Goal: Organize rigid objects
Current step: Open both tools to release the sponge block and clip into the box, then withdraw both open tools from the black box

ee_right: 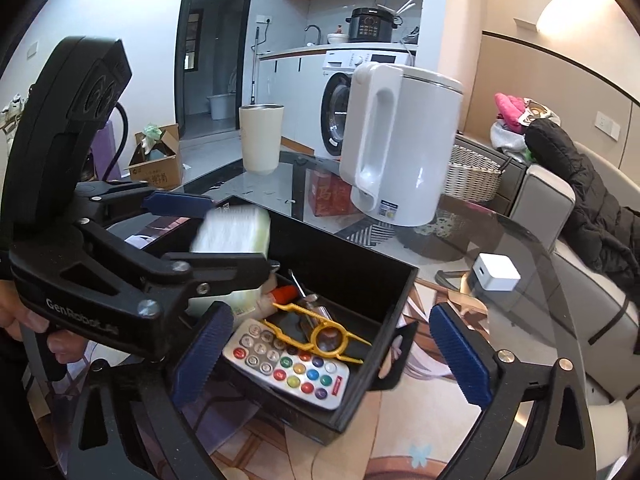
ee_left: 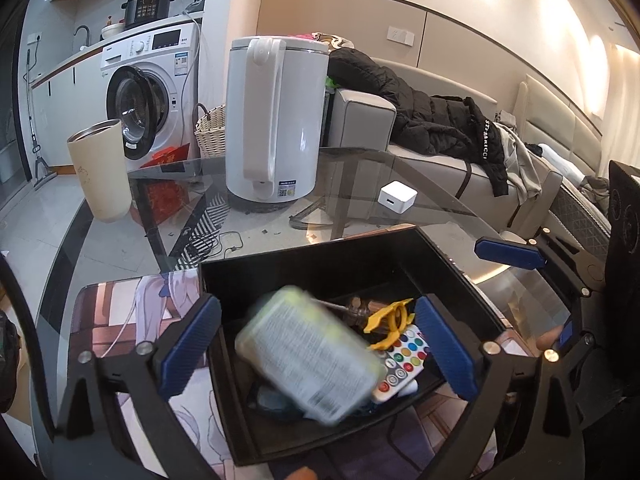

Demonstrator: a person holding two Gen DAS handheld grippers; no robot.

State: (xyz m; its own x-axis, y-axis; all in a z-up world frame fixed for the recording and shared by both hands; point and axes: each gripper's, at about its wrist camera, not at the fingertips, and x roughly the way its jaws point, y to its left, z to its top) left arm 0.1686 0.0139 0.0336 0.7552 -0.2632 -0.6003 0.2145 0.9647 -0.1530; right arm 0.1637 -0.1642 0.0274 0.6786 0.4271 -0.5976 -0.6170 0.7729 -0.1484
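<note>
Glass table (ee_left: 420, 184) carries everything; its curved far rim runs behind the kettle and cup, with bare glass between box and kettle and around the white cube. Printed mat (ee_left: 120, 320) lies under the box near the table's near edge.

White kettle (ee_left: 276, 120) stands upright behind the box, apart from it; a small label with a QR code sits low on its side, text too small to read. Cream cup (ee_left: 100, 168) stands near the table's left rim, well apart from the kettle.

Black box (ee_left: 304, 264), open top, sits on the mat. Inside: remote (ee_right: 292, 364) with coloured buttons, yellow tool (ee_right: 320, 332) lying across it, a red-capped item partly hidden.

Blurred pale pack (ee_left: 312, 356), printed text unreadable, is over the box interior between the left gripper's fingers; contact with either pad cannot be told.

Left gripper (ee_left: 316, 344): fingers wide apart, spanning the box's near half. Its body reads "GenRobot" in the right wrist view.

Right gripper (ee_right: 332, 360): fingers wide apart, nothing between them but the box corner below.

White cube (ee_left: 396, 196) rests on glass right of the kettle, clear of the box.
</note>
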